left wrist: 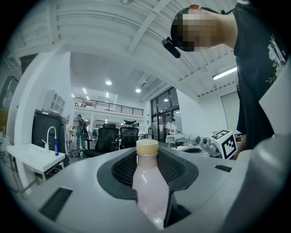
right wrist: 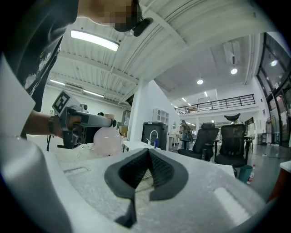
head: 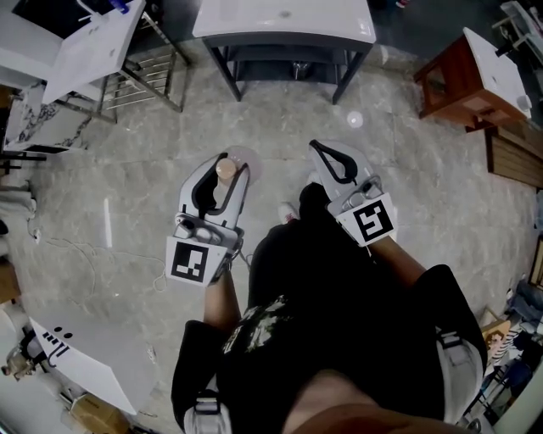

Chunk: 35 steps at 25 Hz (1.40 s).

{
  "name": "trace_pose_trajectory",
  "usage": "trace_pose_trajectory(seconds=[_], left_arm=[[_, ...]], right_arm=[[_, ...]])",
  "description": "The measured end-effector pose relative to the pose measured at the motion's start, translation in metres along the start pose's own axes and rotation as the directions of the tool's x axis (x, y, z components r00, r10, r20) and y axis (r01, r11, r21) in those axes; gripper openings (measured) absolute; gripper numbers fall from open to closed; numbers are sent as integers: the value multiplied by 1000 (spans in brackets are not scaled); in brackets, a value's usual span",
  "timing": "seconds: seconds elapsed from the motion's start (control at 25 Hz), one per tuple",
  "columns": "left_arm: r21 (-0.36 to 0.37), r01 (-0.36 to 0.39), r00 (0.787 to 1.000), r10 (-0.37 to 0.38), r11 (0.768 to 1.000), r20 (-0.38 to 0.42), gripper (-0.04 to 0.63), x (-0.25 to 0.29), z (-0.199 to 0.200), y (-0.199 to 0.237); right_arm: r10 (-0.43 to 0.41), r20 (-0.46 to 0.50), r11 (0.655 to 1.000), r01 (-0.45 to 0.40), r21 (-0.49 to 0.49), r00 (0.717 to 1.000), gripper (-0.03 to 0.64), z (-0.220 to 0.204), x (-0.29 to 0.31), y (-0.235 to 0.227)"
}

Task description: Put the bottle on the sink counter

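My left gripper [head: 227, 159] is shut on a pale pink bottle with a tan cap [head: 226, 170]. The left gripper view has the bottle [left wrist: 148, 186] upright between the black pads, cap on top. From the right gripper view, its round body [right wrist: 107, 141] hangs below the left gripper. My right gripper [head: 316, 146] is shut with nothing between its pads [right wrist: 132, 170]. A white sink counter [head: 284, 19] on a dark frame stands ahead of me across the floor. Another white sink top with a faucet [left wrist: 27, 157] stands at the left in the left gripper view.
A red-brown cabinet with a white top [head: 471, 72] stands at the right and a metal rack [head: 153, 72] at the upper left. A white board [head: 76, 356] lies at the lower left. Black office chairs [left wrist: 107, 139] stand farther off. A small white disc [head: 355, 119] lies on the stone floor.
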<state>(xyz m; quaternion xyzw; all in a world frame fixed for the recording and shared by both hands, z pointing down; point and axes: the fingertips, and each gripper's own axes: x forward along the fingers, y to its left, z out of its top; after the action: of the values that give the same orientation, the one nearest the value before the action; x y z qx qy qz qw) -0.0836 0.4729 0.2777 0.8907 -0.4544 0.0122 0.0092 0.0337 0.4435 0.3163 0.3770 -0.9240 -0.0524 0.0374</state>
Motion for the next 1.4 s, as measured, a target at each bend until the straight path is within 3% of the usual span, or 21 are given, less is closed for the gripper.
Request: trace_pose_trajectory(seconds=[0.64,1.0,1.4], left_arm=[[13,-44,999,45,999,-21,149,52,3,75],[18,-7,1000,7,1000,-19,149,125,21,134],[13,1,1000,-1,1000,-12,149,214,37,191]], right_arm=[[52,10,998,-52,29,999,-5,-12,98,-43],[57,25,998,-58,25,998,-5,-4,178,-105],[-25,10,998,24,53,1000,-5,-16,234,-213]])
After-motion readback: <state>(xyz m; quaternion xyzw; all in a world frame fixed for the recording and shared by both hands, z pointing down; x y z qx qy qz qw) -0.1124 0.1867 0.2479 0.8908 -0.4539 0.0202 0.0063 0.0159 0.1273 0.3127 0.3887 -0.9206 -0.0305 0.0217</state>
